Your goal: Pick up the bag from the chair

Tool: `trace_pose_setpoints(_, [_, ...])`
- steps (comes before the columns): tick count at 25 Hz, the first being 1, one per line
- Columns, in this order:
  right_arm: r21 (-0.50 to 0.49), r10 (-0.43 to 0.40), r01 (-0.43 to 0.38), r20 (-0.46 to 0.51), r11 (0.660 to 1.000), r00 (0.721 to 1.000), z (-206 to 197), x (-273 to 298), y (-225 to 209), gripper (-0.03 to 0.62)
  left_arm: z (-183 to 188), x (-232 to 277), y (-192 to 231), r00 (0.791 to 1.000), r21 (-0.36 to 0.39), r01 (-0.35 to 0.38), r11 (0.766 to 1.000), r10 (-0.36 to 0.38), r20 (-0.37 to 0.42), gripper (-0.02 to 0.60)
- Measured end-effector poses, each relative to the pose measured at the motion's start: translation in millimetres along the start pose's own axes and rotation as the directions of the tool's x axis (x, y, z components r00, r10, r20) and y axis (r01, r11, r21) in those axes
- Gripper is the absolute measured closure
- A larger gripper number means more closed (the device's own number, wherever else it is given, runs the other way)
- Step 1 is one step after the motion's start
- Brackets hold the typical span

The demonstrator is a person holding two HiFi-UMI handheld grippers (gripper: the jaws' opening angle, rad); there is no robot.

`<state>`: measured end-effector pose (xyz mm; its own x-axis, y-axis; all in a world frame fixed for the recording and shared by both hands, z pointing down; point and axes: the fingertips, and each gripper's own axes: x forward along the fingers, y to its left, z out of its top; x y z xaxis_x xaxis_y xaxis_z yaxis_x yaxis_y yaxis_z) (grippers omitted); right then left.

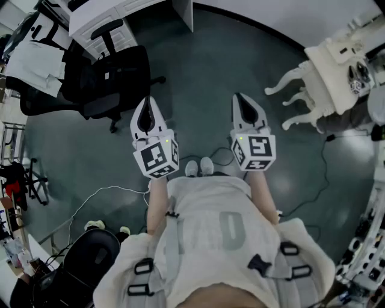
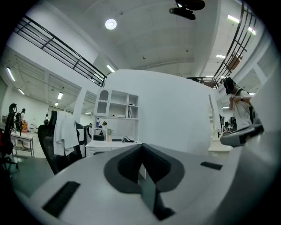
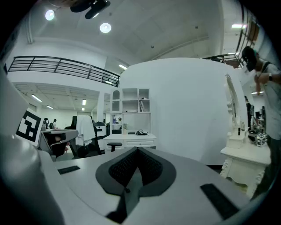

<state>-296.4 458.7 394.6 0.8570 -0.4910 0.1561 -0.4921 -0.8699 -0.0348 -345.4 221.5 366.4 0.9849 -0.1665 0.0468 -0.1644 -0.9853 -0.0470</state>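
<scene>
In the head view a black office chair [image 1: 114, 84] stands at the upper left, about a step ahead of me. A dark bag [image 1: 101, 77] seems to lie on its seat; black on black, so its outline is hard to tell. My left gripper [image 1: 147, 103] is held out at waist height, pointing forward just right of that chair, jaws shut and empty. My right gripper [image 1: 240, 98] hangs level with it further right, also shut on nothing. In the left gripper view the shut jaws [image 2: 141, 148] face a white wall. The right gripper [image 3: 137, 152] faces the same way.
A second chair draped in white cloth [image 1: 36, 60] stands at the far left, seen also as the white cloth [image 2: 66, 134]. A white desk [image 1: 114, 15] is behind it. A white ornate table [image 1: 331, 66] sits at right. Cables [image 1: 102, 194] trail on the grey floor. A dark round chair [image 1: 90, 252] is beside me.
</scene>
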Motion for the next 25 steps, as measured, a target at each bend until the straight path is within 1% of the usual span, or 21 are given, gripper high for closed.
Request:
trace_pose_setpoints(2, [0.004, 0.013, -0.013, 0.011, 1.0, 1.0, -0.1, 1.2, -6.0, 0.589, -1.4, 5.0, -4.6, 1.0, 0.011, -0.005, 1.0, 0.005, -0.001, 0.575])
trace_pose_setpoints(5, [0.035, 0.021, -0.021, 0.01, 0.999, 1.0, -7.0, 1.0, -17.8, 0.589, -2.2, 8.6, -13.7, 1.0, 0.022, -0.013, 1.0, 0.013, 0.001, 0.575])
trace_pose_setpoints(8, [0.067, 0.031, -0.031, -0.003, 0.997, 1.0, -16.5, 1.2, -25.3, 0.589, -2.2, 7.4, -20.3, 1.0, 0.011, -0.019, 1.0, 0.019, 0.008, 0.577])
trace_pose_setpoints(12, [0.075, 0.049, -0.048, -0.003, 0.996, 0.999, -18.6, 5.4, -28.0, 0.589, -2.9, 14.4, -22.7, 1.0, 0.014, -0.024, 1.0, 0.024, 0.007, 0.575])
trace_pose_setpoints(14, [0.075, 0.054, -0.054, 0.006, 0.996, 0.999, -15.9, 9.7, -29.6, 0.589, 1.3, 21.2, -23.5, 1.0, 0.013, -0.021, 1.0, 0.02, 0.02, 0.576])
trace_pose_setpoints(17, [0.068, 0.059, -0.061, 0.023, 0.996, 0.998, -9.6, 20.0, -33.3, 0.589, 10.3, 36.4, -27.6, 0.999, 0.029, -0.008, 1.0, 0.007, 0.051, 0.577])
trace_pose_setpoints(21, [0.023, 0.072, -0.073, 0.034, 0.997, 0.997, -8.3, 42.5, -41.3, 0.589, 21.8, 56.6, -33.3, 0.995, 0.048, 0.015, 0.999, -0.019, 0.098, 0.575])
trace_pose_setpoints(25, [0.002, 0.077, -0.077, 0.039, 0.997, 0.996, -5.8, 67.3, -49.7, 0.589, 22.6, 82.0, -32.5, 0.993, 0.041, 0.027, 0.999, -0.032, 0.115, 0.576])
